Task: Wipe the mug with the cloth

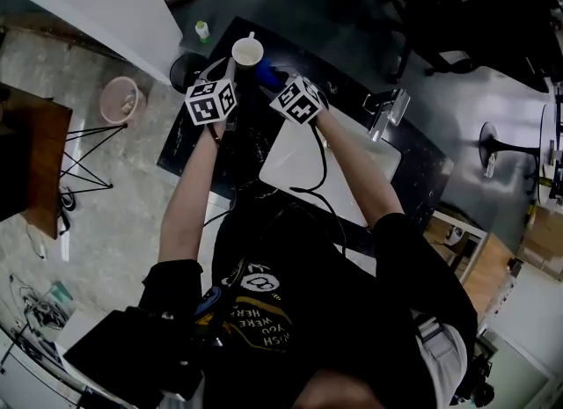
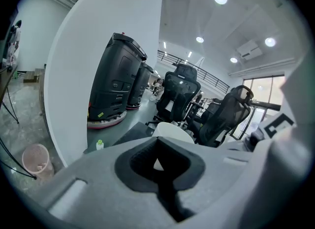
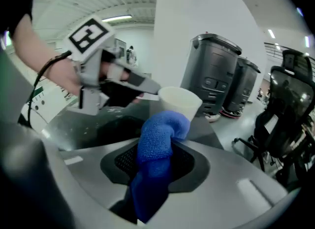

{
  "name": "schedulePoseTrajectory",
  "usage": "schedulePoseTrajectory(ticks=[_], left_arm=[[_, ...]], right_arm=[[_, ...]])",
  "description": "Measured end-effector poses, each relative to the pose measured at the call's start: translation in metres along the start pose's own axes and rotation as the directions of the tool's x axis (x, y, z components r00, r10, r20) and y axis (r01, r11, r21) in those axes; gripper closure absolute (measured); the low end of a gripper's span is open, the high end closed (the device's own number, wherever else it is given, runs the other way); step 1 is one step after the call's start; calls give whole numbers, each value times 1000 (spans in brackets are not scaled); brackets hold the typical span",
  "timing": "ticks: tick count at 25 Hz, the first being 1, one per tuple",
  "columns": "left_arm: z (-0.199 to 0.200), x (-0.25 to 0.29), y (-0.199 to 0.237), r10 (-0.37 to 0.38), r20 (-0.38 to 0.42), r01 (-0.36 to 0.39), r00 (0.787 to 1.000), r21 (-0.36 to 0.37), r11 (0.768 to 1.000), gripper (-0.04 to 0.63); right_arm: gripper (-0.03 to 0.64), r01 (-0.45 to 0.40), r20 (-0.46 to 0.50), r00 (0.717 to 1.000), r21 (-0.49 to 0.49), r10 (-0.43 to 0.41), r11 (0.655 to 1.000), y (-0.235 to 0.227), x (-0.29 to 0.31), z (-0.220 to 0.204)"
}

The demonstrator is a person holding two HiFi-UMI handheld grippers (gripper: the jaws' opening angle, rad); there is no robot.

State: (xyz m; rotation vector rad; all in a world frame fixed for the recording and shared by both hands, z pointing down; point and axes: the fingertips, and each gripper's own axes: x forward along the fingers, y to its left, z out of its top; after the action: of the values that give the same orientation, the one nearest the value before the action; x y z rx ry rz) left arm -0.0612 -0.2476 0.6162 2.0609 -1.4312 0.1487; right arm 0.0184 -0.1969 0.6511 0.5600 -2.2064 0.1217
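A white mug (image 1: 247, 49) is at the far side of the black table (image 1: 189, 148). In the right gripper view the mug (image 3: 179, 102) appears raised, with my left gripper (image 3: 142, 85) shut on its left side. In the left gripper view the jaws of the left gripper (image 2: 157, 161) are closed on a white sliver, and the mug's rim (image 2: 172, 130) shows just beyond. My right gripper (image 3: 156, 169) is shut on a blue cloth (image 3: 158, 139). The cloth's bunched end touches the mug's near wall. In the head view the cloth (image 1: 269, 73) lies between the two grippers.
A white board (image 1: 303, 165) lies on the table under my right arm, with a metal clamp (image 1: 387, 110) to its right. A small green-capped bottle (image 1: 202, 31) and a pink bin (image 1: 119, 99) stand on the floor to the left. Office chairs (image 2: 179, 95) and black machines (image 2: 118, 80) are beyond.
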Motion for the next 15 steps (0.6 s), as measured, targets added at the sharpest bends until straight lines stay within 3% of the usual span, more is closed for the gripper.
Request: schedulePoseTrajectory(ticks=[3,7,9,12,15], left_arm=[[3,0,0,-3,3,3,1000,11,1000,592],[3,-1,-3,-14,5,13,1000,15,1000,592],[4,-1,-3,-11,6,11,1000,15,1000,592],[4,-1,-2,-3,7,3,1000,11,1000,592],[4,-2,-1,-4,8,4,1000,6,1000,592]], right_arm=[[480,-50,22,998,-76,52,996,22,-10,-7],[481,71,45,996,117,-77,991,-40,-19,-8],[480,117,33,992,145,-123,982,-67,-15,3],[480,110,0,994,107,-110,988,-71,-2,13],[480,76,4,997,66,-76,995,-37,-4,10]])
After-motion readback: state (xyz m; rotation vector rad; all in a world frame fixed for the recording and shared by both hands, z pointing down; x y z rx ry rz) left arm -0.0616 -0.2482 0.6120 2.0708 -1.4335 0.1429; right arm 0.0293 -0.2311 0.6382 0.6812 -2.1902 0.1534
